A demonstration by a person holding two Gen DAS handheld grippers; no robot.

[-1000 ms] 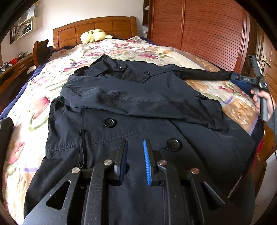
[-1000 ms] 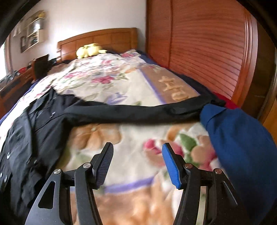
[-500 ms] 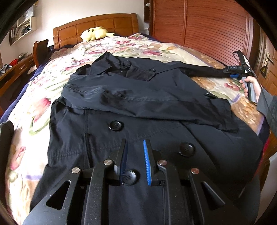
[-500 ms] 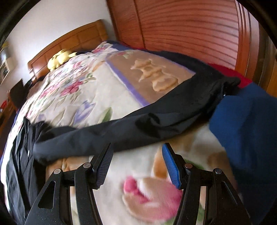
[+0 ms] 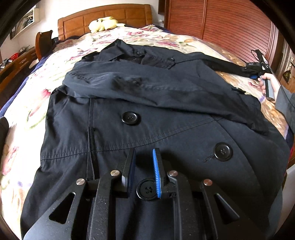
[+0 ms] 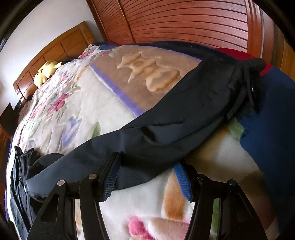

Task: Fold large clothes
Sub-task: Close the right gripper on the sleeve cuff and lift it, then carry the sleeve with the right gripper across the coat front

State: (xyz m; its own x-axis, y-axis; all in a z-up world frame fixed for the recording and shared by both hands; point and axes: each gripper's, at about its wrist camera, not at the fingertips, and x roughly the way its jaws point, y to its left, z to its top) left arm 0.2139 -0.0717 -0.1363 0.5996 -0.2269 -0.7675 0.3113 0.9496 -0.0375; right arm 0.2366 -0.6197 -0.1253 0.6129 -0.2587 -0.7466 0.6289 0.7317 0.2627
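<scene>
My left gripper (image 5: 143, 164) hangs low over the near hem of the dark coat (image 5: 166, 129). Its jaws stand a narrow gap apart with nothing between them; only a black button (image 5: 147, 189) on the coat front shows below the gap. The pads do not press on cloth.

The coat lies face up on the floral blanket (image 5: 24, 110), spread along the bed with its collar at the far end. Two more buttons (image 5: 130, 118) sit beyond my left fingertips, one centre, one to the right. One sleeve is folded flat across the chest. The other sleeve (image 6: 166, 133) runs out to the right, across the blanket toward the bed's right edge.

My right gripper (image 6: 147, 169) is at that outstretched sleeve. Its jaws stand moderately wide and the sleeve's near edge lies between them, draped over both fingertips. I cannot tell whether the pads press on it. In the left view my right hand (image 5: 267, 83) holds the tool's handle at the sleeve's outer end. A blue cloth (image 6: 272, 138) lies just right of the cuff, touching it.

Farther off, a yellow plush toy (image 5: 103, 23) rests against the wooden headboard (image 5: 110, 14). A slatted wooden wardrobe (image 6: 184, 20) stands along the right side of the bed.
</scene>
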